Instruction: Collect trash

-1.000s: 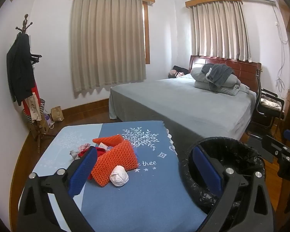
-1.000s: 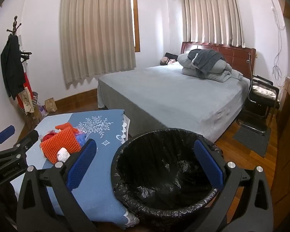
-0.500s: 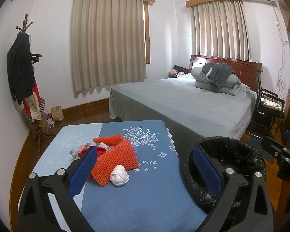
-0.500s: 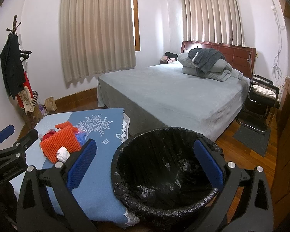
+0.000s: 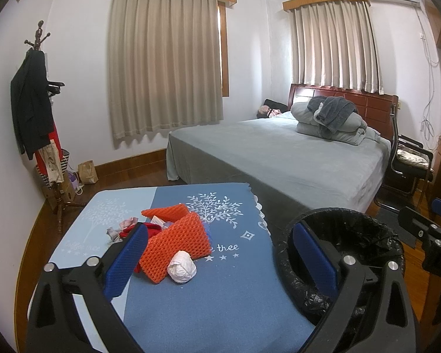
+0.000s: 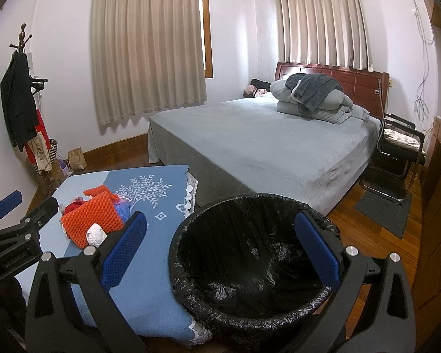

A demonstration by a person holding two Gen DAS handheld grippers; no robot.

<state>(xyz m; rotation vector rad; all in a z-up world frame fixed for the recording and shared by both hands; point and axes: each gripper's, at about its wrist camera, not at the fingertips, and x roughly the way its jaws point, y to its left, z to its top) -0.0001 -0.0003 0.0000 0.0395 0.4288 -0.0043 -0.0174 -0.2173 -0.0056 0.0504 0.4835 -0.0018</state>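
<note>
On the blue table [image 5: 220, 294], just ahead of your left tool [image 5: 217, 261], sits the trash pile: a white crumpled paper ball [image 5: 181, 270] touching the front edge of an orange foam net [image 5: 176, 244], w/ a second orange net [image 5: 164, 213], some red scrap and small pale wads behind. All of it looks v. light and soft; the ball should crush a bit under the pads, so pinch it across its middle, and take the net by a free corner since the mesh will flop and may drag neighbours along. Left tool is open wide, nothing in it; right tool [image 6: 220, 250] likewise open and empty, hovering over the black-lined bin [image 6: 250, 206], which stands just beside the table's right edge. Bin mouth is clear, liner rim crinkled. Nothing blocks the path from pile to bin, tho the two tools are near each other, so mind a clash. Bed [image 5: 279, 153], chair and coat rack are well apart.
</note>
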